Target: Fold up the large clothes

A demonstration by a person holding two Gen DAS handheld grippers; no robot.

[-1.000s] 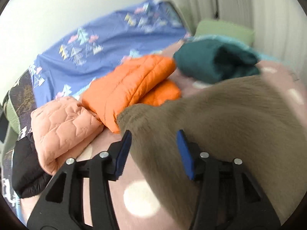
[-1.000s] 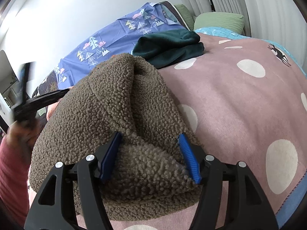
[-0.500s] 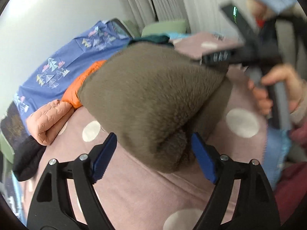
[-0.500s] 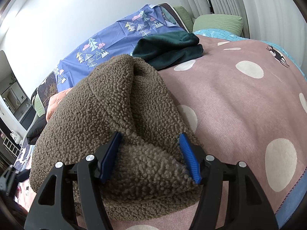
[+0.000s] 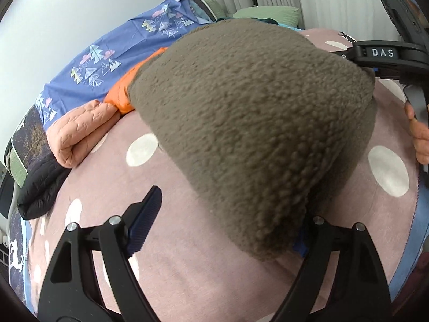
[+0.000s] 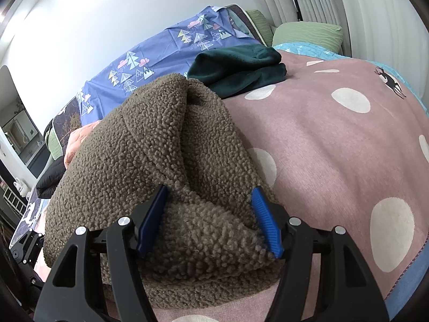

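Lying bunched on the bed (image 6: 335, 145): fleece (image 6: 150, 145), soft, bulky, likely floppy; right hand-held gripper (image 6: 209, 218) gaping around its near fold, left hand-held gripper (image 5: 225, 222) apart, seemingly straddling an edge; gripping hems advisable

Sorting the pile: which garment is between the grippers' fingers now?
The brown fleece, between the right gripper fingers; the teal, orange and peach ones lie beyond.
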